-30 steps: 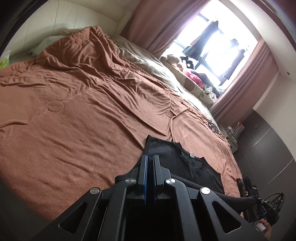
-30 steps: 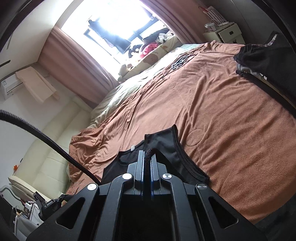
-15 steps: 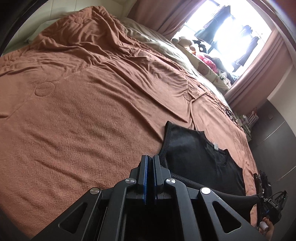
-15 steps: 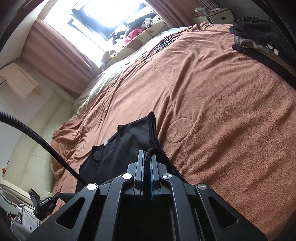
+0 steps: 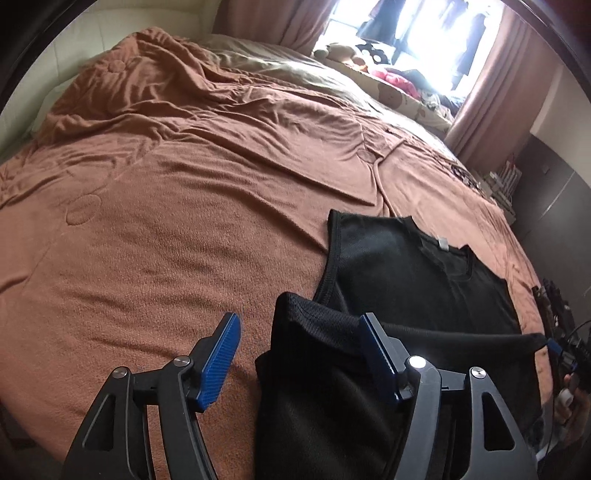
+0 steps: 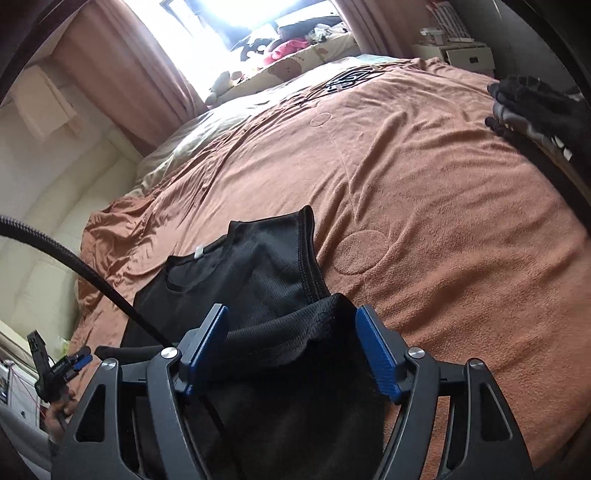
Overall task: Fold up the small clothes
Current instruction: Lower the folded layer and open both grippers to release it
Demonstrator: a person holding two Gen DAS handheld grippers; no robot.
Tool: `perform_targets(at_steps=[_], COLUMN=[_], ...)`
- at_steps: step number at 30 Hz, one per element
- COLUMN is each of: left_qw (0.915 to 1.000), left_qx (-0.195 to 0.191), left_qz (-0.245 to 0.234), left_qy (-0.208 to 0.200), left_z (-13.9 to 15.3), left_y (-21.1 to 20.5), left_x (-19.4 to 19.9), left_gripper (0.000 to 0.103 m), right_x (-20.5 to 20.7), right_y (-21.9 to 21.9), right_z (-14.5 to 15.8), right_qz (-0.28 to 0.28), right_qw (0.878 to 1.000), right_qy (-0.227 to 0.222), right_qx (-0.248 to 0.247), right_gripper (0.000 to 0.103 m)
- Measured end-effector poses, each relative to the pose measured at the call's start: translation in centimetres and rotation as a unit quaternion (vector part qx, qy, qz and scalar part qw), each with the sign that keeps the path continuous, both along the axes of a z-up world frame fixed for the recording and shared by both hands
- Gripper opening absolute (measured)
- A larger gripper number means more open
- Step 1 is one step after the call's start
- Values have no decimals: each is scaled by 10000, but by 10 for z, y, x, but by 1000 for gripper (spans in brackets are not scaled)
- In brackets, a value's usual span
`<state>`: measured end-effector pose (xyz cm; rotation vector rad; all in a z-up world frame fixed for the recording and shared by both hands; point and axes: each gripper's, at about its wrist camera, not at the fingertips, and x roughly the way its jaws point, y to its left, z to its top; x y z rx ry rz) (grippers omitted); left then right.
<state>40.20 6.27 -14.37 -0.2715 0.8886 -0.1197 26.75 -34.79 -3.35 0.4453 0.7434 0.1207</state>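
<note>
Nearest to me, my left gripper [image 5: 299,347] stands wide, its blue pads [image 5: 220,356] well apart, clamping nothing. The hem corner of the black sleeveless top [image 5: 406,280] lies bunched between the jaws, touching the right-hand pad only. My right gripper [image 6: 291,343] is likewise spread wide, with the other hem corner heaped between its fingers and gripped by neither.

Beyond the grippers, the top lies on the brown blanket [image 5: 166,221] near the bed's front edge, shoulders and neck label pointing away from me. The hem is laid up over the lower body, so I judge the first fold placed but not flattened.

Risks from here:
- Withdrawal may drag the hem. Cause: mesh fabric resting against a ribbed pad can catch on it.
- The fold may spring open or lie crooked. Cause: the hem is bunched, not flat.
- The cable [image 6: 92,277] crossing the top in the right view may snag the cloth.

Farther from the top, a dark pile of clothes [image 6: 535,107] sits at the blanket's right edge, cut off by the frame. Past the blanket, the window [image 5: 424,33] is overexposed; the soft toys on its sill are hard to make out. The top's lower part is hidden behind the gripper bodies.
</note>
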Motion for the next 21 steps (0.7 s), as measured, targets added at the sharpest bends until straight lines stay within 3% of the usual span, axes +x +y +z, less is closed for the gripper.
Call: perform_targets(at_steps=[9,15,21], left_qw=[9939,9825,9784], left_qx=[824,1462,1625], left_qz=[-417,-689,-760], left_qy=[602,930,1030], left_z=[-18,-37,-50], left_y=[-7,-23,-29], left_x=[-5,2,17], left_gripper=[68,68,68], right_x=[-5,11,41], right_y=[10,29,42], right_z=[5,-1,-20], right_qz=[363,602,653], right_qw=[9901,9788,9724], right_qy=[713,1035,1191], right_qx=[-1155,-1663,-1897], right_gripper=[70,70,69])
